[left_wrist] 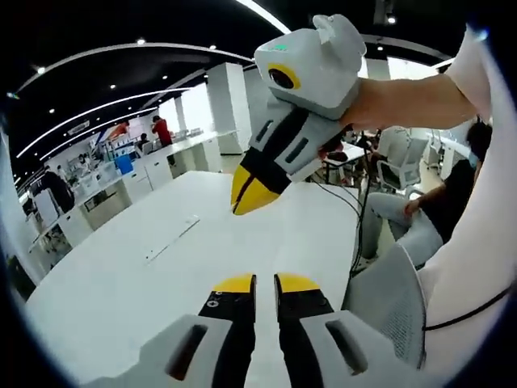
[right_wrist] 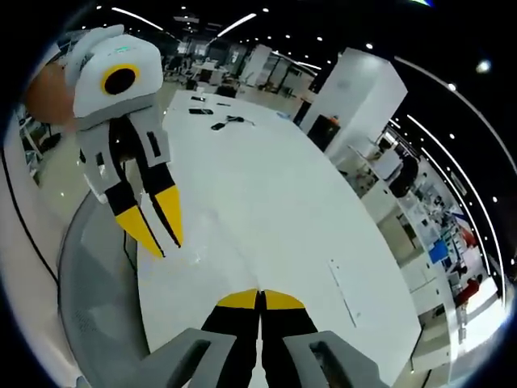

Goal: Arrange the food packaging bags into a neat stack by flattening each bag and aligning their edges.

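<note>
In the left gripper view the left gripper point(left_wrist: 264, 284) rises from the bottom centre, its yellow-tipped jaws nearly together with only a thin dark slit between them and nothing held. The right gripper point(left_wrist: 252, 194) comes in from the upper right, carried on a bare forearm, pointing down toward the middle of the frame; its yellow tips look pressed together and empty as well.

In the right gripper view the right gripper point(right_wrist: 260, 300) sits at the bottom centre with its jaws closed tip to tip, gripping nothing. The left gripper point(right_wrist: 159, 222) hangs in the upper left of that frame, tips aimed down and to the right; its two yellow points lie side by side with a narrow line between them, and nothing is between them.

Both tools hover above a long white desk point(left_wrist: 121, 275), clear of its surface. Judging by that pose, with both held up, facing roughly toward each other and empty, the hands look to be at rest rather than in the middle of a grasp.

The food packaging bags cannot be found on the part of the desk that these views take in. The white top near the jaws is bare; a few small dark items point(right_wrist: 212, 117) lie far up the desk in the upper middle of the right gripper view, too small to identify. A grey mesh chair point(right_wrist: 97, 283) stands at the desk's edge at lower left. How far the stacking stands cannot be judged from here.
</note>
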